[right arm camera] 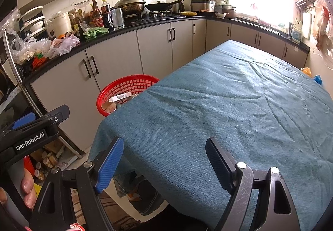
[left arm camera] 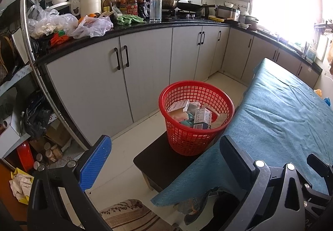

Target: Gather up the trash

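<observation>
A red mesh basket (left arm camera: 195, 116) stands on a dark low stool (left arm camera: 164, 166) beside the table; it holds several small cardboard boxes (left arm camera: 203, 116) and wrappers. In the right wrist view the basket (right arm camera: 127, 87) shows partly behind the table's corner, with a white barcoded box (right arm camera: 120, 97) at its top. My left gripper (left arm camera: 164, 160) is open and empty, held in front of the basket. My right gripper (right arm camera: 164, 156) is open and empty above the near edge of the teal tablecloth (right arm camera: 239, 110). The left gripper's body (right arm camera: 31, 133) shows at the left of the right wrist view.
The cloth-covered table (left arm camera: 287, 118) fills the right. A grey cabinet run with a black counter (left arm camera: 145, 24) holds bottles, a kettle, pots and plastic bags. A fridge handle (left arm camera: 31, 43) and floor clutter (left arm camera: 41, 147) are at left. A patterned mat (left arm camera: 129, 214) lies near.
</observation>
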`<state>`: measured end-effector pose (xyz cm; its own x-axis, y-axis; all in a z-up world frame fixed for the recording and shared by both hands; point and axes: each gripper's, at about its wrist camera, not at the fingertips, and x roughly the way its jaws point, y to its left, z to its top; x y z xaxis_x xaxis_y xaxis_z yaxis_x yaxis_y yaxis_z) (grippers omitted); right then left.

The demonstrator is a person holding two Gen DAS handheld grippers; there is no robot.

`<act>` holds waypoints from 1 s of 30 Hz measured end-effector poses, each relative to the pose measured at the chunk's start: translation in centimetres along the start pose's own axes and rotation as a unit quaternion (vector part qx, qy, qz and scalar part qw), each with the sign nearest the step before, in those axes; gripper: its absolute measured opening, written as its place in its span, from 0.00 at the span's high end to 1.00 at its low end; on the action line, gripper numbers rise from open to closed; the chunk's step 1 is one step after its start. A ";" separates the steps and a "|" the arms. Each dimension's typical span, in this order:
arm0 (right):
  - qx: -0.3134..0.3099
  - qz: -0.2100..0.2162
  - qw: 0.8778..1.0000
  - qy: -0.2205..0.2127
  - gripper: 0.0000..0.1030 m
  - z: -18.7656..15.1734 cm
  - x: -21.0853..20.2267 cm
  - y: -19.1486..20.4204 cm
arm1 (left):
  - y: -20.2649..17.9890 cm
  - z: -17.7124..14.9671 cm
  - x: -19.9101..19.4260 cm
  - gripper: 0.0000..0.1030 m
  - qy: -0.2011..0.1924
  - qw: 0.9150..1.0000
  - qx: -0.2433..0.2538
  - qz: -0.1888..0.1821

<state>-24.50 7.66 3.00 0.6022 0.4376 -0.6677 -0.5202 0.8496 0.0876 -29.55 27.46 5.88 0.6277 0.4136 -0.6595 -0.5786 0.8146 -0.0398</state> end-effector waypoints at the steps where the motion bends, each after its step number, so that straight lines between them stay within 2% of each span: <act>1: 0.000 0.000 1.000 0.000 0.17 0.0 0.0 0.0 | 0.0 0.0 0.1 0.00 0.001 1.000 0.000 0.000; 22: 0.002 0.004 1.000 0.007 0.17 -0.4 0.5 -0.3 | 0.0 0.0 1.1 0.00 0.015 1.000 -0.001 0.004; 30: 0.003 0.007 1.000 0.012 0.17 -0.6 0.6 -0.4 | -0.1 0.4 1.0 0.00 0.007 1.000 0.006 0.012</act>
<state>-24.29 7.40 2.10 0.5801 0.4427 -0.6838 -0.5251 0.8450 0.1016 -28.66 27.95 5.51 0.6063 0.4276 -0.6705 -0.5868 0.8096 -0.0144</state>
